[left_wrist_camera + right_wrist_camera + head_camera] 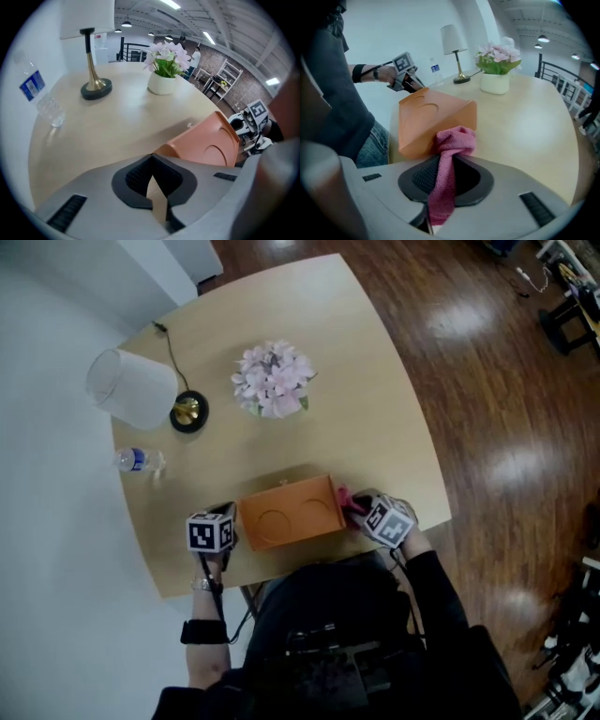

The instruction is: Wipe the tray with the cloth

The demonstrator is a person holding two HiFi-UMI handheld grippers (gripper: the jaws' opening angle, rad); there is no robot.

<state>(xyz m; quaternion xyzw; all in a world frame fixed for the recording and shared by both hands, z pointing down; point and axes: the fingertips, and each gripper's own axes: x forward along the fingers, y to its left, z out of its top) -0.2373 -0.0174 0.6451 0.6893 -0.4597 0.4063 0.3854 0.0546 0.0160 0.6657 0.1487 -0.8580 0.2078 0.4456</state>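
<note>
The right gripper [447, 159] is clamped on a pink cloth [454, 138]. The cloth runs up between the jaws and bunches in a knot at their tips. That knot rests against the near end of the orange tray [291, 514].

The tray sits at the near edge of the table [375, 409], just in front of the person. It is tilted, with its far long edge raised and two round hollows showing on its face.

At the tray's other end, the left gripper [151, 157] has its jaw tips pressed together on the raised corner and pinches the rim there. Only the table shows through the gap lower down between its pads.

Farther back on the left, a clear bottle [139, 461] lies on its side. Beyond it stands a lamp [136, 388] with a white shade and a brass stem. A white pot of pale pink flowers [274, 379] stands near the middle of the table. Glossy wooden floor [497, 381] lies beyond.
</note>
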